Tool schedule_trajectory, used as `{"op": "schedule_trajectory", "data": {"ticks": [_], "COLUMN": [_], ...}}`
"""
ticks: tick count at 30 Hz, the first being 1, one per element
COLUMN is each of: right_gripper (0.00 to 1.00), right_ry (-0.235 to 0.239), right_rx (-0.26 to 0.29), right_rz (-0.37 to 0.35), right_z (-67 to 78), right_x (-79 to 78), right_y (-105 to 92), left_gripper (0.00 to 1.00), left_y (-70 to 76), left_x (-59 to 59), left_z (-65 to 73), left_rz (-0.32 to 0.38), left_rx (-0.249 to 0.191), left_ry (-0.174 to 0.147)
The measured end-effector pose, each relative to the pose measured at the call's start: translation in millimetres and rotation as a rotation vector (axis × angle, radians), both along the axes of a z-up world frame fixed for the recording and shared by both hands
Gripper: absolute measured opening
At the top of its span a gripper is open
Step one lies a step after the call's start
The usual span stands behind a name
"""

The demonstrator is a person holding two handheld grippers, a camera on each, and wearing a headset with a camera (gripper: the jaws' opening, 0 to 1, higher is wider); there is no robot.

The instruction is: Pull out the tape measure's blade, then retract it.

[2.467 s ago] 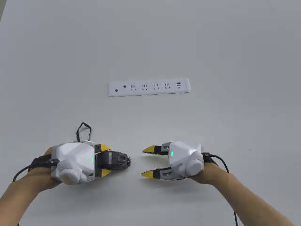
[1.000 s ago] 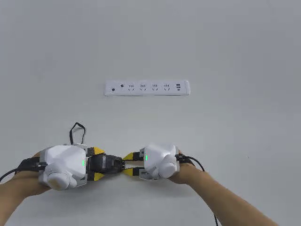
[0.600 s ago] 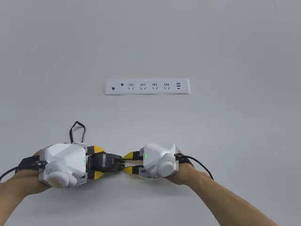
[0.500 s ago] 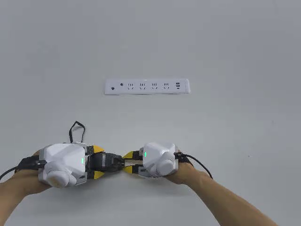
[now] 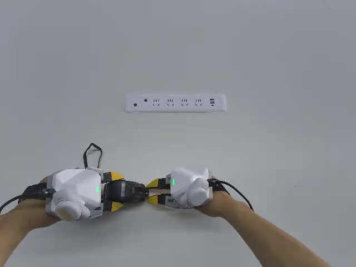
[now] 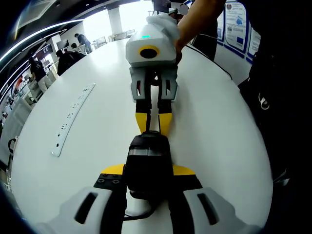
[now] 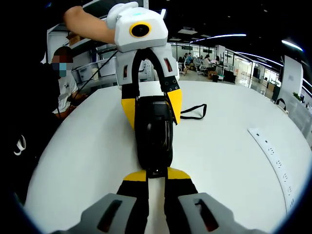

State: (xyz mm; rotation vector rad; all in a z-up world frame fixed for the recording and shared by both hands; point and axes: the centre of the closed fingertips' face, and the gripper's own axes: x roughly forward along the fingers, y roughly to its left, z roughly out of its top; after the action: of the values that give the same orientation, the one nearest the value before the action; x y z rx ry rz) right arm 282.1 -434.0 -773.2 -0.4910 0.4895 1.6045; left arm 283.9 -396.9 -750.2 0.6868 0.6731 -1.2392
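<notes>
Low on the white table [image 5: 267, 67], near the person, both grippers face each other nose to nose. The left gripper [image 5: 118, 192] has its jaws spread about as wide as the black tape measure [image 5: 129, 192] and clamped on the case's two flat sides. The case lies on the tabletop between them. The right gripper [image 5: 151, 192] has its jaws drawn in to a narrow slot right at the case's mouth. In the right gripper view the yellow tips sit either side of the small blade end [image 7: 156, 171], and it looks pinched, though the tab is tiny and contact is hard to confirm. No blade is out yet, so the pull has not begun.

A thin black strap [image 5: 92, 154] loops out behind the case, slack on the table. A white power strip [image 5: 176, 103] lies well apart, farther up the table and clear of the work.

Handling, as a guess:
- The case is a hard, compact plastic shell with smooth sides, so it should take a firm squeeze but could twist in the jaws when the spring resists.
- The blade is thin springy metal with sharp edges, and it snaps back fast if released.
- The best hold is case flats in one gripper and the end hook in the other.
- Pull straight along the blade's line and let it back in slowly.
</notes>
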Motion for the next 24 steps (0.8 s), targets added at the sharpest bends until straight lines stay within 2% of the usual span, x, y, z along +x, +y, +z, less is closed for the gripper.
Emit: {"op": "schedule_trajectory", "data": {"ticks": [24], "right_gripper": [0.07], "right_ry": [-0.002], "right_rx": [-0.008], "right_rz": [0.008], "right_z": [2.6], "right_x": [2.3], "right_y": [-16.7], "left_gripper": [0.28], "left_y": [0.4], "left_x": [0.2], "left_z": [0.5], "left_rz": [0.004], "left_rx": [-0.003], "left_ry": [0.005]}}
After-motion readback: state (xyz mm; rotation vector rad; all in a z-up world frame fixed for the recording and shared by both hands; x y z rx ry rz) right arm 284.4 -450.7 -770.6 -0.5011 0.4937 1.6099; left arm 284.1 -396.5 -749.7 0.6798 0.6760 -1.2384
